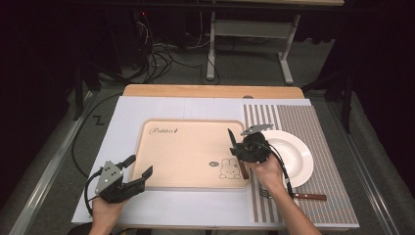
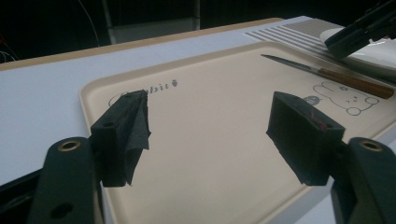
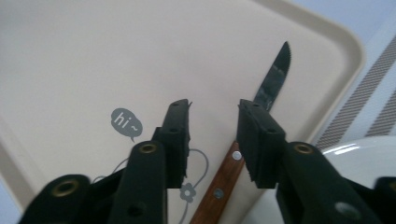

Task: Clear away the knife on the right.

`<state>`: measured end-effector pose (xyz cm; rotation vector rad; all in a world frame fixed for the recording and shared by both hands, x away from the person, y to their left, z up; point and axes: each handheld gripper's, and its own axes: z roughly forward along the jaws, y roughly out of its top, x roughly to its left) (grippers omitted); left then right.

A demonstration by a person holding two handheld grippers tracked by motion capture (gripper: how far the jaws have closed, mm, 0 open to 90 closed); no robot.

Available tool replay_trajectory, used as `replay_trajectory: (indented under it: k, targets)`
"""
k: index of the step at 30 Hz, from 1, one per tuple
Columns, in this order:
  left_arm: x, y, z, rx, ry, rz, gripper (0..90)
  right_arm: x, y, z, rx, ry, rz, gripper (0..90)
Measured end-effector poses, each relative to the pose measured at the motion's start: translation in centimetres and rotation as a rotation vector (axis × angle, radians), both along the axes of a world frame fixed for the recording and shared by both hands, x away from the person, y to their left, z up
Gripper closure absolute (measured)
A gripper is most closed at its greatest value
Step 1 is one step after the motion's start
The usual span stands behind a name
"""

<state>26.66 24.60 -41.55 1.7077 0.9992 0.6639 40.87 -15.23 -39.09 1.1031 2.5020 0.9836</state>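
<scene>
Knife point(image 1: 236, 149) lies in the high view along the tray's point(image 1: 161, 181) right edge, tip pointing away, under the right gripper point(image 1: 238, 145); the left gripper point(image 2: 210, 126) view has its jaws wide apart and empty; the right gripper view shows jaws parted above the wooden handle, apparently just released, so withdrawing comes next.

Knife point(image 3: 268, 88) handle's butt runs off the bottom edge in the right gripper view, beside the tray point(image 3: 70, 56). Fork point(image 1: 265, 194) near the plate point(image 1: 298, 161) is mostly hidden under the forearm.
</scene>
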Motion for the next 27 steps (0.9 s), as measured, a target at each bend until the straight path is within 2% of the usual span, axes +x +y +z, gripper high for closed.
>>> replay_trajectory:
  k: [1,2,8,15,27]
  targets:
    - [0.0,0.0,0.0,0.000,0.000,0.000,30.0,0.0,0.0,0.0,0.000,0.000,0.000,65.7]
    - [0.0,0.0,0.0,0.001,-0.001,0.001,30.0,-0.4,-0.6,0.2,0.010,-0.038,-0.010,55.5]
    - [0.0,0.0,0.0,0.003,-0.002,0.007,30.0,-1.2,-2.5,0.4,0.040,-0.073,-0.031,45.4]
    - [0.0,0.1,0.0,0.002,-0.001,0.008,30.0,-2.4,-5.0,0.7,0.073,-0.124,-0.069,43.8]
    - [0.0,0.1,0.0,-0.005,-0.005,0.016,29.9,-4.5,-7.8,0.9,0.110,-0.193,-0.085,36.2]
